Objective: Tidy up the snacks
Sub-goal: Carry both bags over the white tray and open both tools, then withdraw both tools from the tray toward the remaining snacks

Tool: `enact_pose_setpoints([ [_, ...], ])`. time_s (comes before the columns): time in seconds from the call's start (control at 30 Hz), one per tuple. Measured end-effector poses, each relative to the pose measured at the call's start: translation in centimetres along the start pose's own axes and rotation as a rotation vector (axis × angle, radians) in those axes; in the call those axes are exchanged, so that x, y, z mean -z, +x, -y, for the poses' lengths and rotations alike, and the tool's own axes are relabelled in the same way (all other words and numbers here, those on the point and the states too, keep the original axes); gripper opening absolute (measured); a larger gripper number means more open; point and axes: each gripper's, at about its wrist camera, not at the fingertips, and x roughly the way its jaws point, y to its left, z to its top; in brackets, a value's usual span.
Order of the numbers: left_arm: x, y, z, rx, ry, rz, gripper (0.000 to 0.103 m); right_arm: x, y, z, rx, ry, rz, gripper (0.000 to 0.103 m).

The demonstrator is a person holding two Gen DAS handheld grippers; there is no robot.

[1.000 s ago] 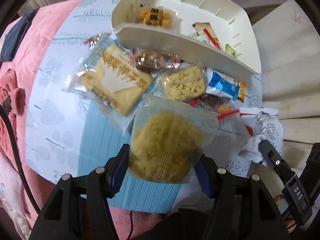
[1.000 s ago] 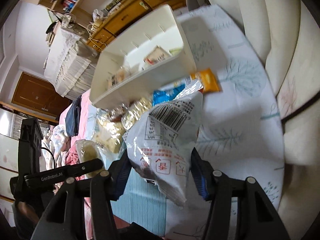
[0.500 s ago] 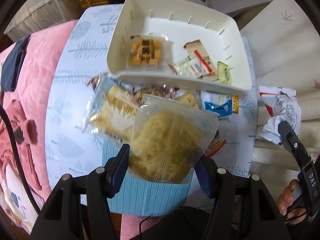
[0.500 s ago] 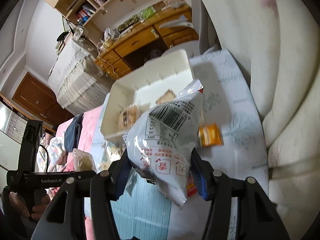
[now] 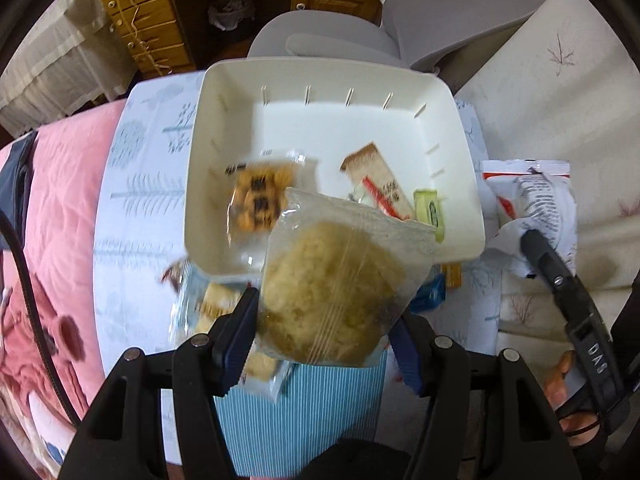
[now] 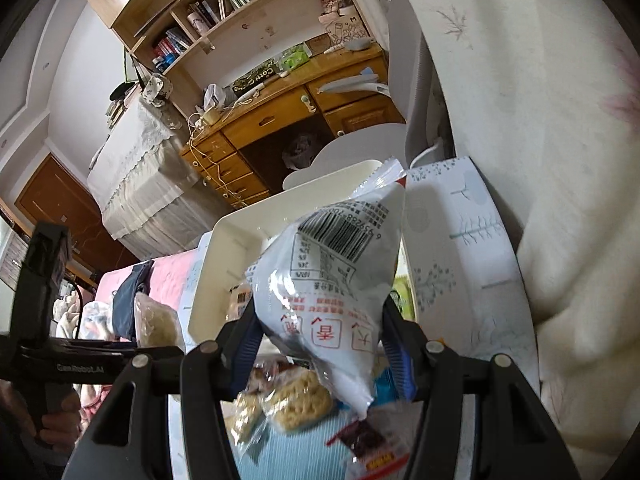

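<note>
My left gripper (image 5: 326, 334) is shut on a clear bag of yellow crumbly snack (image 5: 336, 284) and holds it above the near rim of the white bin (image 5: 460, 128). The bin holds an orange cracker pack (image 5: 260, 196), a brown-and-white bar (image 5: 380, 184) and a small green packet (image 5: 430, 210). My right gripper (image 6: 324, 344) is shut on a white printed bag with a barcode (image 6: 332, 280), held in the air at the bin's (image 6: 224, 248) right side. The white bag also shows in the left wrist view (image 5: 532, 200).
Loose snack packs (image 6: 296, 400) lie on the blue striped mat (image 5: 300, 412) and tree-print cloth (image 5: 136, 200) in front of the bin. A pink blanket (image 5: 52, 208) is at the left, cream cushions (image 5: 560, 88) at the right, a grey chair (image 5: 440, 12) and wooden desk behind.
Both grippers have lifted and moved toward the bin with their bags. The clear bag now overlaps the bin's near rim, and the white bag hangs at the bin's right side.
</note>
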Motion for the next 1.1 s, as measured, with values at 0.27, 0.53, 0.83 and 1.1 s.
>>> enact_pose_setpoints([
  [0.27, -3.6, 1.3, 0.3, 0.050, -0.009, 0.052, 0.061, -1.8, 3.5, -0.6, 0.016, -0.036, 0.019, 0.057],
  [0.53, -4.2, 1.7, 0.2, 0.098, -0.022, 0.087, 0.085, -2.1, 4.8, -0.5, 0.033, -0.045, -0.004, 0.067],
  [0.83, -2.4, 0.5, 0.1, 0.085, -0.039, 0.092, 0.085, -1.6, 3.9, -0.1, 0.033, -0.032, -0.014, 0.068],
  [1.1, 1.2, -1.8, -0.4, 0.067, -0.074, 0.132, 0.085, 0.3, 1.3, -0.3, 0.016, -0.047, -0.028, 0.068],
])
